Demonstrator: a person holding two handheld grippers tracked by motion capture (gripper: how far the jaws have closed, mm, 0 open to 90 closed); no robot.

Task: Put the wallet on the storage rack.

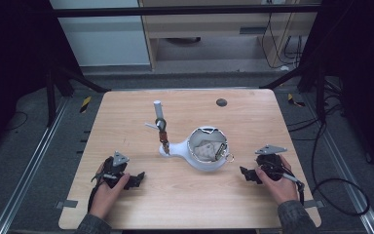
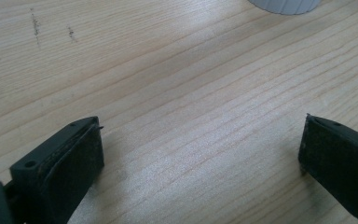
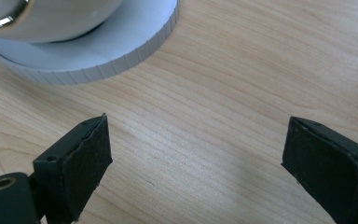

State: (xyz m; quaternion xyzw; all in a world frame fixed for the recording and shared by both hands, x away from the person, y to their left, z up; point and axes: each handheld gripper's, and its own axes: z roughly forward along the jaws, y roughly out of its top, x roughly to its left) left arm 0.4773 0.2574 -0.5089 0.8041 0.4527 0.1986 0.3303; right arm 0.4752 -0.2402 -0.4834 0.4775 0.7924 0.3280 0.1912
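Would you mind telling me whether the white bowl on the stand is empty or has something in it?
Not empty. In the high view, the white bowl holds a pale crumpled lump; what it is cannot be told.

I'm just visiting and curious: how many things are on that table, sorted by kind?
Hand-held grippers: 2 (left gripper, right gripper)
White stand with upright post: 1
White bowl holding something crumpled: 1
Dark round spot on the table: 1
Total: 5

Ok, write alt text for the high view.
A white bowl-shaped stand with crumpled material inside sits mid-table, a short post rising beside it. A person's hands rest near the front edge, the open left claw and right claw pointing inward at the stand.
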